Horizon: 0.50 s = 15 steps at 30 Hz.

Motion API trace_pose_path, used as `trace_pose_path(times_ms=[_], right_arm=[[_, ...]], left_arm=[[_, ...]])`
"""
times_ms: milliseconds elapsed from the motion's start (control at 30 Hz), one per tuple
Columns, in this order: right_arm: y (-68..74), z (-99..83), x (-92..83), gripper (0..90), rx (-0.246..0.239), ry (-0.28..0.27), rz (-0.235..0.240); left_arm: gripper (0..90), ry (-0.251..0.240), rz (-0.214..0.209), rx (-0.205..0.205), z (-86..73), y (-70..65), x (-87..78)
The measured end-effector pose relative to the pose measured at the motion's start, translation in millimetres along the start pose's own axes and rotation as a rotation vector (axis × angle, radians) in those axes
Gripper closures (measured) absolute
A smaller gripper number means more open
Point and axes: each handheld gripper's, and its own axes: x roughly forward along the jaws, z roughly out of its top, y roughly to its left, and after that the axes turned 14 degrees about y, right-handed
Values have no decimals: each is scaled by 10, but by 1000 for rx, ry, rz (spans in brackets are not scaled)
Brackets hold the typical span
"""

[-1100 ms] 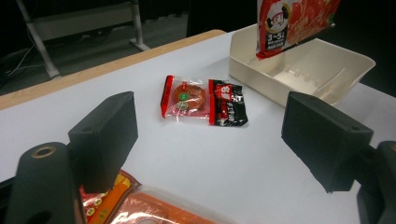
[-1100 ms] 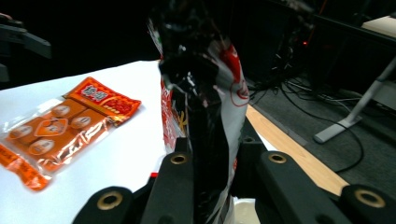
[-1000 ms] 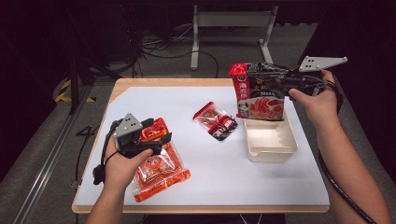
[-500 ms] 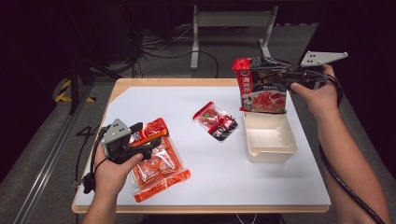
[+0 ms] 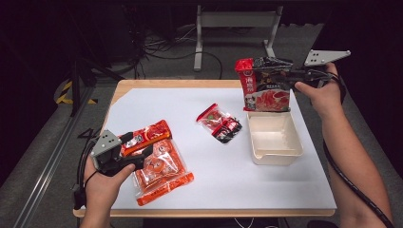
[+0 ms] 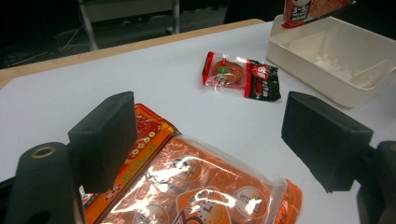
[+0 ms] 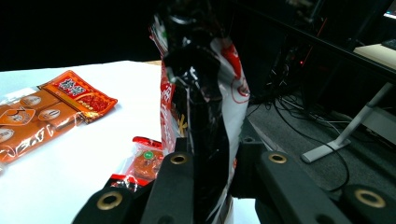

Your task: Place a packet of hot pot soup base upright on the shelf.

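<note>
1. Currently my right gripper (image 5: 285,71) is clamped tight on the top edge of the red-and-black pouch (image 5: 266,88), which hangs upright in the air above the far end of the cream tray (image 5: 275,142). In the right gripper view both jaws pinch the pouch's black side between them.
2. The tray sits on the right half of the white counter (image 5: 218,180); the pouch's lower edge is just over its far rim.
3. My left gripper (image 5: 135,152) has its jaws spread wide and grips nothing. In the left gripper view the jaws stand on either side of the clear orange packet (image 6: 201,186), apart from it.
4. A smaller red-orange sachet (image 5: 145,135) lies partly under the left jaw, touching the orange packet's far end.
5. A small red-and-black snack packet (image 5: 221,123) lies flat mid-counter, just beside the tray's left wall, well apart from both grippers.
</note>
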Motion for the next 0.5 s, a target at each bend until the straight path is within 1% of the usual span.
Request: trace_pose_path(times_ms=[67,233,500], right_arm=[[-22,-25,19,812,5,-4,0],[-75,-105,79,812,26,2,2],[-125,-193,182,808,25,13,-11]], left_arm=[[194,-4,9,-3,-19,-5,-23],[194,-3,12,-9,-36,-1,-39],[194,-1,1,-9,-26,-4,-15]])
